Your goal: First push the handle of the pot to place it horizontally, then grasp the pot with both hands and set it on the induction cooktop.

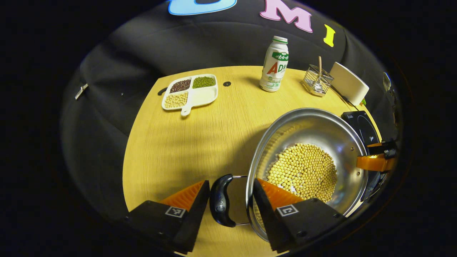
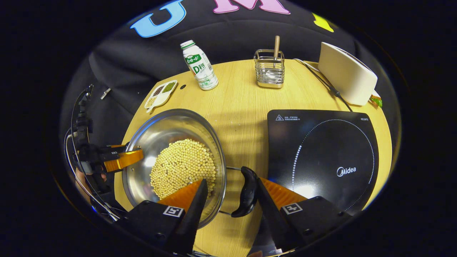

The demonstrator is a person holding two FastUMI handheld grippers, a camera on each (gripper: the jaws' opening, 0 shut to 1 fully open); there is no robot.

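- Pot (image 1: 314, 142) sits on the tabletop (image 1: 200, 142), steel, shallow, with a layer of yellow beans (image 1: 303, 171) in the bottom.
- Pot is just left of the induction cooktop (image 2: 321, 153) in the right gripper view, not on it; a strip of bare wood shows between them.
- Two black side handles on wire loops: one (image 1: 220, 200) faces the left tongs, the other (image 2: 246, 192) faces the right tongs and the cooktop.
- Left tongs (image 1: 230, 200): jaws open and straddling the near handle, one finger outside it, the other over the pot rim on the inside. Handle sits in the gap; can't tell whether either finger touches it, no clamp visible.
- Right tongs (image 2: 230, 198): jaws open too, one finger over the rim above the beans, the other on the cooktop side right beside the handle. Contact can't be told for certain.
- In the right gripper view the left tongs also show at the pot's far rim, with a hand (image 2: 87, 178) and cables behind them.
- Back of tabletop: divided dish (image 1: 190, 93) with dark, green and pale grains, white drink bottle (image 1: 274, 64) upright, wire holder (image 2: 269, 69) with a wooden stick in it, white box-shaped device (image 2: 346, 73) with a cable running off it.
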